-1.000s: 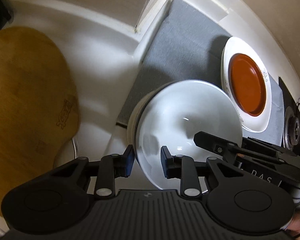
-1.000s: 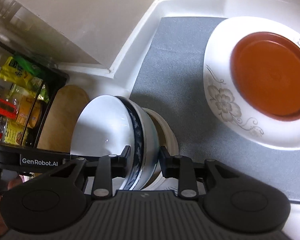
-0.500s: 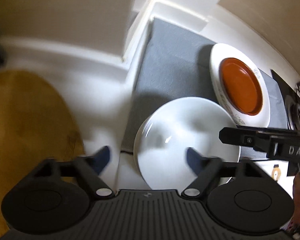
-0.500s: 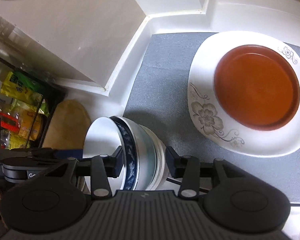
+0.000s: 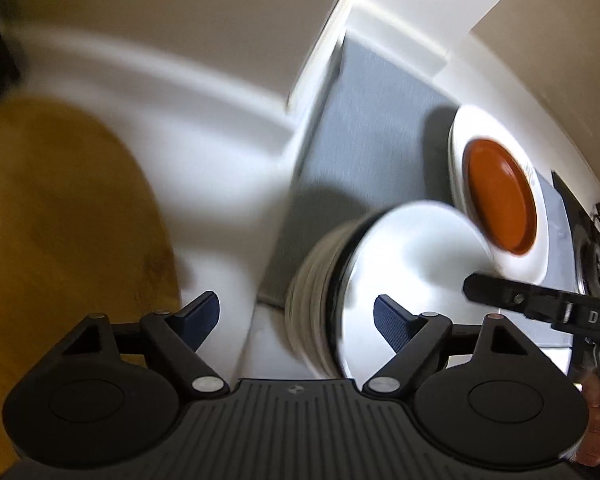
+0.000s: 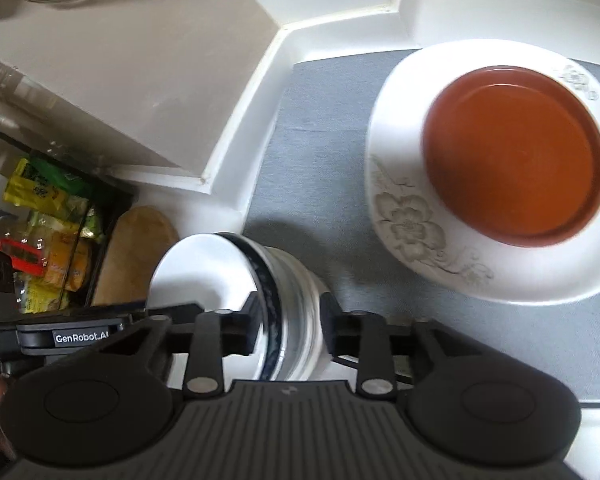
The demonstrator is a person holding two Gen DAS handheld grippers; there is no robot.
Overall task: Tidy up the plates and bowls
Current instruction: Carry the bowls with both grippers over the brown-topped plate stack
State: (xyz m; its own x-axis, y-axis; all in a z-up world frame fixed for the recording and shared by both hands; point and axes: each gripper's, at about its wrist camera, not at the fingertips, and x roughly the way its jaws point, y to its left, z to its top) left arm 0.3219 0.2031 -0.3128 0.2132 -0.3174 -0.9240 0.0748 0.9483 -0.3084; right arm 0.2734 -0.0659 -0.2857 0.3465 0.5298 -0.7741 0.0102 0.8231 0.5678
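A: Where are we with the bowls?

B: We have a nested stack of bowls (image 6: 284, 304), white on top with a dark blue rim under it, at the near left edge of the grey mat (image 6: 332, 160) on the desk. Our right gripper (image 6: 289, 322) has its jaws on either side of the stack's rim; they look closed on it, though blur keeps us from being sure of contact on both sides.

A: And the left?

B: Our left gripper (image 5: 296, 316) has its jaws spread wide, empty. One pad overlaps the white bowl in that view, but nothing is pinched. The wooden board (image 5: 60, 240) lies off to its left.

A: The plates?

B: The orange plate (image 6: 514, 152) sits inside the white floral plate (image 6: 412, 216) toward the far right of the mat, well apart from the bowls. That pair looks sorted.

A: So which step is this?

B: We judge it to be settling the bowl stack in place, the right hand carrying it and the left out of the way.

A: Next?

B: Probably setting the stack flat on the mat near the plates. It looks tilted, so we'd level it before opening the jaws, or the top bowl could slide.
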